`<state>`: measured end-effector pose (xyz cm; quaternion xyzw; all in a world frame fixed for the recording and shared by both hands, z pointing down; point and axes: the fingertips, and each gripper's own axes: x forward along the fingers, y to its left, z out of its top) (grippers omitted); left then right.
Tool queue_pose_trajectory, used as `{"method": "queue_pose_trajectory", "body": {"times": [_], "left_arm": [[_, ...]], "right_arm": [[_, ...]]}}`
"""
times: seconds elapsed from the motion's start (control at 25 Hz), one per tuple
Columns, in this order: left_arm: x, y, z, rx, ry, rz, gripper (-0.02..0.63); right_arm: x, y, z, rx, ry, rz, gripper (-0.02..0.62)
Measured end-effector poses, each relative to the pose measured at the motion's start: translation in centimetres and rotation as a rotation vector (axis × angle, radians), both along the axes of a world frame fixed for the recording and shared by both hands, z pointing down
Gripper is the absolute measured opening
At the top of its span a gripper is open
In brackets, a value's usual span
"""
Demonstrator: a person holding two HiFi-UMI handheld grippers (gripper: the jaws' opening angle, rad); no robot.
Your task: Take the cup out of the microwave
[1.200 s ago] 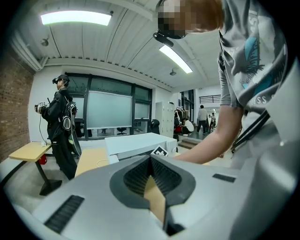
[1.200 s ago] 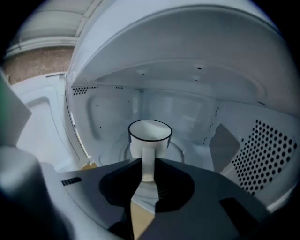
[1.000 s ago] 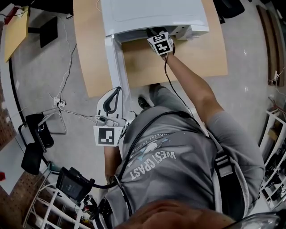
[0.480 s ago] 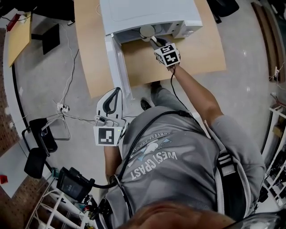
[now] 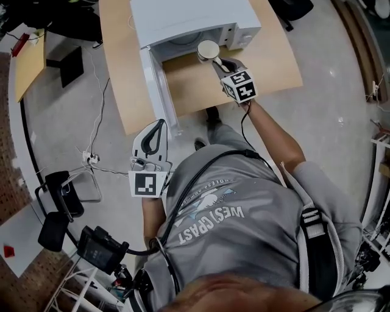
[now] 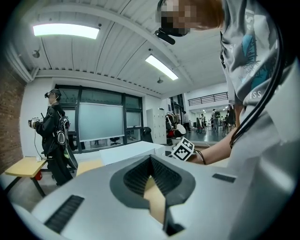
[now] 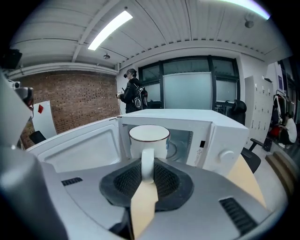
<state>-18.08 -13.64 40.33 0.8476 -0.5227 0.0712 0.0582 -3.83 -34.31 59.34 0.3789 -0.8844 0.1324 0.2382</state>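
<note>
A white cup (image 5: 208,50) with a dark rim hangs just outside the mouth of the white microwave (image 5: 189,18), above the wooden table (image 5: 268,67). My right gripper (image 5: 216,61) is shut on the cup's handle. In the right gripper view the cup (image 7: 149,138) stands upright past the jaws, and the handle (image 7: 147,164) is pinched between the pads of my right gripper (image 7: 147,172). The microwave door (image 5: 157,82) is swung open to the left. My left gripper (image 5: 159,125) is held low near my body, away from the table, shut and empty (image 6: 151,159).
The open door (image 7: 77,150) stands left of the cup, and the microwave's control panel (image 7: 225,152) is on its right. Cables (image 5: 91,122) and a black chair (image 5: 58,195) are on the floor at the left. A person (image 6: 55,136) stands in the background.
My right gripper has drawn back toward me and risen, bringing the cup out of the microwave's cavity to in front of its opening. The left gripper has hardly shifted.
</note>
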Motion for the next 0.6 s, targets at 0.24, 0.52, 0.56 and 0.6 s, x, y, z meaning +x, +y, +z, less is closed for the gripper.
{"method": "queue_pose_trajectory", "body": {"times": [0.24,0.52,0.56,0.6], "left_arm": [[1.0,3.2,-1.3,0.044,-0.024,0.045,0.043],[2.7,6.5,-2.0,0.095,-0.003,0.113,0.043],[3.0,6.6,-1.9,0.101,-0.006,0.127,0.043],[3.4,6.7,-1.9,0.108,-0.006,0.139,0.043]], "right_arm": [[2.4,4.6,-5.7,0.045,-0.032,-0.004,0.071],[5.1,9.6,-10.8,0.1,-0.068,0.022,0.071],[5.6,10.0,-11.3,0.107,-0.071,0.029,0.071],[6.3,10.4,-11.8,0.114,-0.074,0.037,0.071]]}}
